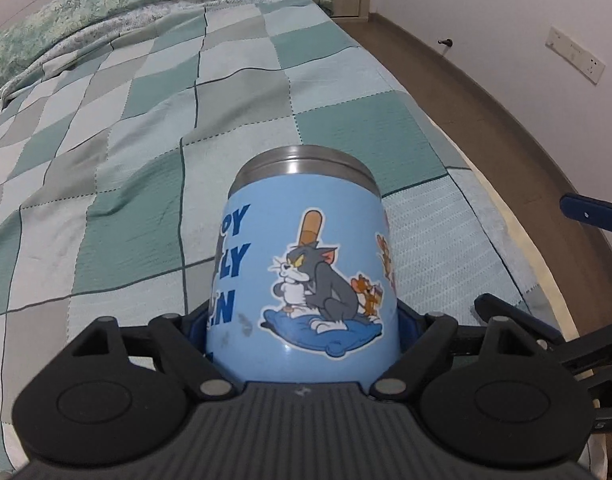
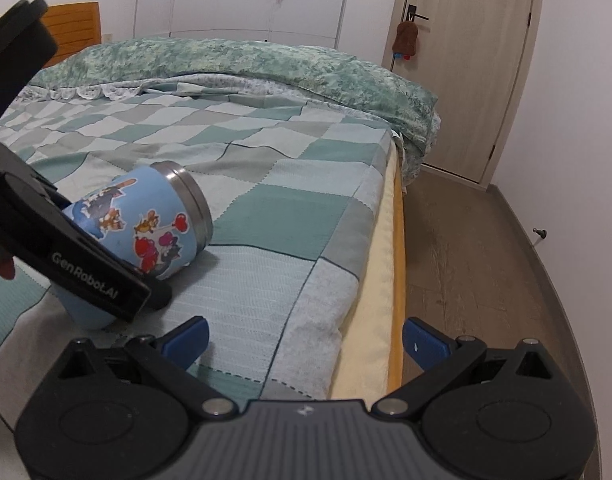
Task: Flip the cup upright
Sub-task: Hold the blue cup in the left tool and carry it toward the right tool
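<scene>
A light blue cup (image 1: pixel 306 272) with cartoon cat-and-mouse stickers and a steel rim sits between the jaws of my left gripper (image 1: pixel 306 328), which is shut on its body near the base. In the right wrist view the cup (image 2: pixel 146 224) is tilted, rim pointing up and to the right, base low against the checked bedspread (image 2: pixel 266 208), with the left gripper (image 2: pixel 86 264) around it. My right gripper (image 2: pixel 304 340) is open and empty, over the bed's near right edge, a short way right of the cup. Its blue fingertip (image 1: pixel 593 212) shows at the right of the left wrist view.
The cup lies on a bed with a green, grey and pale blue checked cover (image 1: pixel 146 128). A rumpled green duvet (image 2: pixel 266 60) lies across the far end. The bed's right edge (image 2: pixel 397 240) drops to a wood floor (image 2: pixel 485 264). A door (image 2: pixel 469 60) stands beyond.
</scene>
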The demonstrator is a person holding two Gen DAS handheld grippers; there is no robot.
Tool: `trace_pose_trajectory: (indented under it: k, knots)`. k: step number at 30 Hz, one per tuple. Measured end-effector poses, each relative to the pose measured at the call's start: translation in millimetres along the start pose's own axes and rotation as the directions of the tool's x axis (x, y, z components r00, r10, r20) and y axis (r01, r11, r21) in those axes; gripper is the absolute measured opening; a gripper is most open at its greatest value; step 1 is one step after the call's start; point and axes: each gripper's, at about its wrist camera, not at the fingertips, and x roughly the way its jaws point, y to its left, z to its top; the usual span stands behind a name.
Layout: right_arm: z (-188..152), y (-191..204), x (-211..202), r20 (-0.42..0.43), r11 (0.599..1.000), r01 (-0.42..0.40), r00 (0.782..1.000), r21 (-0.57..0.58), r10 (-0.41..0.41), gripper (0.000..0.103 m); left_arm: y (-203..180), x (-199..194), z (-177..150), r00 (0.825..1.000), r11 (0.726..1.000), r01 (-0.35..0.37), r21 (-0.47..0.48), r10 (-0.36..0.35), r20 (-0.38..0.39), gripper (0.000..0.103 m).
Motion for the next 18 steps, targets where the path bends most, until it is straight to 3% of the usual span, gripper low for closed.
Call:
trace_pose_trajectory:
  k: [8, 18]
  knots:
    - [2, 7, -24, 0.017, 1.000, 0.008, 1.000, -0.008, -0.007, 0.103, 1, -22, -7, 1.000, 1.000, 0.009, -0.002, -0.009, 0.028, 0.084]
    - [0, 51, -104, 0.047, 0.999, 0.015, 0.999, -0.039, -0.013, 0.103, 13, -113, -60, 0.994, 0.999, 0.050, -0.017, -0.048, 0.096, 0.084]
